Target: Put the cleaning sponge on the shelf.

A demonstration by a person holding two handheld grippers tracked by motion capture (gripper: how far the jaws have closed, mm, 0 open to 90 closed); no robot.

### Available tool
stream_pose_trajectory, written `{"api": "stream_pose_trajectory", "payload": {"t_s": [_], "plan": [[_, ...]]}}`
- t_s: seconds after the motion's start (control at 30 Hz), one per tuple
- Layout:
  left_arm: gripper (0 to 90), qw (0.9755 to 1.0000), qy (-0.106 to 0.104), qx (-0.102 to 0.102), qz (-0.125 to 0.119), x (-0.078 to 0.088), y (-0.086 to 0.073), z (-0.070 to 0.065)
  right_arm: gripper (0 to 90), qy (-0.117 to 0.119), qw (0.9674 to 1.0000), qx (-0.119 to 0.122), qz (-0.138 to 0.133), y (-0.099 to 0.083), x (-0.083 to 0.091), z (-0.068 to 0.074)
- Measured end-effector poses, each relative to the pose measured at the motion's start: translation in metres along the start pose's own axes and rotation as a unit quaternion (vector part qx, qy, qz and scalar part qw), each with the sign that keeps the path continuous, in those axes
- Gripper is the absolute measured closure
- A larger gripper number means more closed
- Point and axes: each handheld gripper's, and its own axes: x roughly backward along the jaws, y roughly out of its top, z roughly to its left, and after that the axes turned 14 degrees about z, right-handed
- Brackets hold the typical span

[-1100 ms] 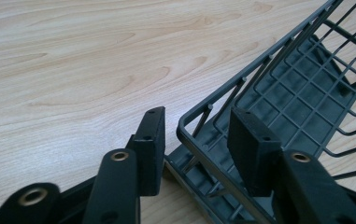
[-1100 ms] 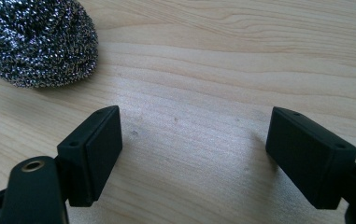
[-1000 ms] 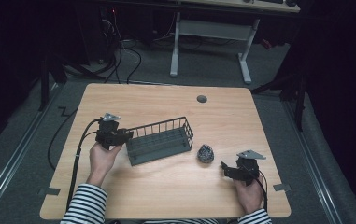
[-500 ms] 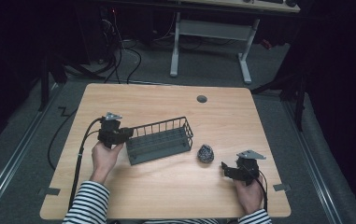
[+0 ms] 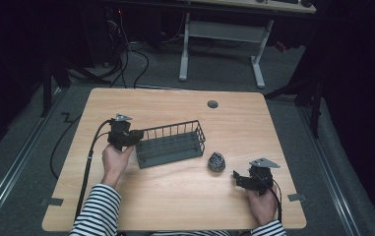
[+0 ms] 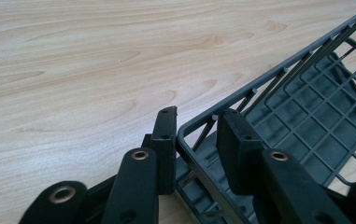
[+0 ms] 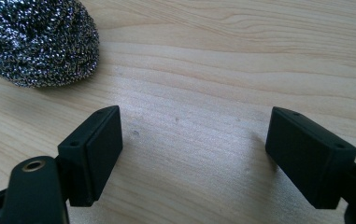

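The left gripper [image 5: 132,136] had its jaws straddling the end wall of the grey wire basket [image 5: 171,143], one inside, one outside, not fully clamped. The right gripper [image 7: 192,156] sat with jaws wide apart, empty, just short of the steel wool scourer [image 7: 38,39]. Judging by this, the next move was probably to steady the basket, then centre the open jaws over the springy ball. The pale wood bench [image 5: 175,191] lay bare otherwise; dark floor, cables and another desk stood beyond.

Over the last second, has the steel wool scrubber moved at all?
No. In the high view the steel wool scrubber lies at the same spot near the wire basket's right end, below the table's grommet hole, as before.
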Motion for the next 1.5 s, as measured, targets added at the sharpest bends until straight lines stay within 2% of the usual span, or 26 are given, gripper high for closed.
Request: {"api": "stream_pose_trajectory", "payload": {"t_s": [0.3,0.63,0.73,0.83,0.93,0.97,1.07,1.17,1.33,1.5], "plan": [[69.4,0.9998,0.018,-0.001,0.002,-0.007,0.011,0.001,19.0,0.000,1.0000,0.000,0.000,0.000,0.000,0.000],[71.2,0.9997,0.007,0.021,-0.006,-0.015,0.014,0.005,19.0,0.000,1.0000,0.000,0.000,0.000,0.000,0.000],[64.1,0.9997,0.002,0.023,-0.008,-0.014,0.014,0.006,19.0,0.000,1.0000,0.000,0.000,0.000,0.000,0.000],[48.9,0.9997,-0.001,0.024,-0.010,-0.010,0.014,0.008,19.1,0.000,1.0000,0.000,0.000,0.000,0.000,0.000],[37.5,0.9997,0.005,0.025,-0.007,-0.008,0.013,0.009,19.1,0.000,1.0000,0.000,0.000,0.000,0.000,0.000],[33.5,0.9996,-0.005,0.027,-0.006,-0.007,0.013,0.010,19.0,0.000,1.0000,0.000,0.000,0.000,0.000,0.000],[29.4,0.9993,-0.016,0.025,-0.020,-0.001,0.014,0.007,19.1,0.000,1.0000,0.000,0.000,0.000,0.000,0.000],[27.4,0.9992,-0.018,0.024,-0.025,0.003,0.014,0.006,19.1,0.000,1.0000,0.000,0.000,0.000,0.000,0.000],[25.5,0.9997,-0.011,0.004,-0.023,0.015,0.010,0.005,19.1,0.000,1.0000,0.000,0.000,0.000,0.000,0.000],[25.3,0.9991,-0.009,-0.019,-0.038,0.031,0.006,0.001,19.1,0.000,1.0000,0.000,0.000,0.000,0.000,0.000]]}}
